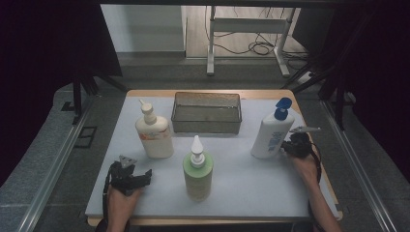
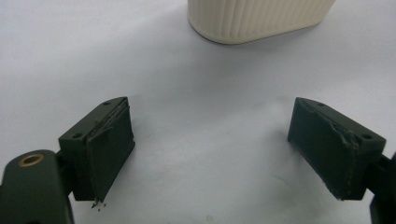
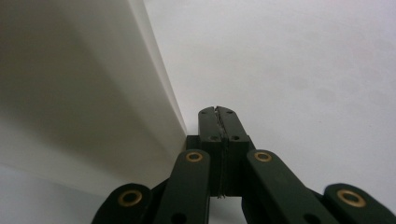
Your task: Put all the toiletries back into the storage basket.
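Three bottles stand on the white table mat (image 1: 241,179): a cream bottle (image 1: 154,131) with an orange label at the left, a green bottle (image 1: 197,171) with a white nozzle in the middle, and a white bottle (image 1: 270,133) with a blue pump at the right. My left gripper (image 1: 145,176) rests low near the front left with its jaws wide open and nothing between them; the left gripper (image 2: 210,154) faces the cream bottle's base (image 2: 257,18). My right gripper (image 1: 286,145) is shut with nothing in it, its tips right beside the white bottle's lower side. In the right gripper view the shut right gripper (image 3: 218,112) lies against the bottle's wall (image 3: 79,93).
A dark clear-sided bin (image 1: 207,112) sits at the back centre of the mat. Grey rails run along both table sides. A white frame leg and cables lie on the floor beyond the table.
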The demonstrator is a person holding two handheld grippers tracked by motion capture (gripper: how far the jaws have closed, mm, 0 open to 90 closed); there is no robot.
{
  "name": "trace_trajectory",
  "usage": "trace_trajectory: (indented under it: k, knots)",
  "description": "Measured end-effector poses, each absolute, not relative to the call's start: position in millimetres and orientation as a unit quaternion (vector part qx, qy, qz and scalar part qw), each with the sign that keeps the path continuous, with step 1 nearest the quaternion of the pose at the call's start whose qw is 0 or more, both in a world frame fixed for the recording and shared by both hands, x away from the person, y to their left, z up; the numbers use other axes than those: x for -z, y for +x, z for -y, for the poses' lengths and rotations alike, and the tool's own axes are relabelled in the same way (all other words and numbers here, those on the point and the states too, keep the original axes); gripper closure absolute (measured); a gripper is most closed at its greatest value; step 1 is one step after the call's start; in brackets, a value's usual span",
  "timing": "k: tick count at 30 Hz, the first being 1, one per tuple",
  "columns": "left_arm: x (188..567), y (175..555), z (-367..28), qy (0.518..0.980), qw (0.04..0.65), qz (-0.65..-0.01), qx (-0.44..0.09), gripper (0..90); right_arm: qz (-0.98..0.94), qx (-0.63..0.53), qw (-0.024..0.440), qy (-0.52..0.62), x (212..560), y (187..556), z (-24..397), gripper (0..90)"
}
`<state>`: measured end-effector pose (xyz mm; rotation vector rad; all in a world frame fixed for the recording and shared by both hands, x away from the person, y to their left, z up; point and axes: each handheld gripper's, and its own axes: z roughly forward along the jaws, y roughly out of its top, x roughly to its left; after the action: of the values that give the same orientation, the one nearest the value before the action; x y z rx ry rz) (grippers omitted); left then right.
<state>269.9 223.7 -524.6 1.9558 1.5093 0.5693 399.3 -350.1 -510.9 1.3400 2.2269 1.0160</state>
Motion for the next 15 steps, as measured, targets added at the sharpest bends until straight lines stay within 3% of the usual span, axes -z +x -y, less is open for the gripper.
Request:
trace_trajectory:
  k: [15]
  knots:
    - [524.6,270.0,-223.7,0.736,0.299,-0.568,-0.214,13.7,-0.795,-0.371,0.157,0.453,508.9,392.5,349.4,90.0]
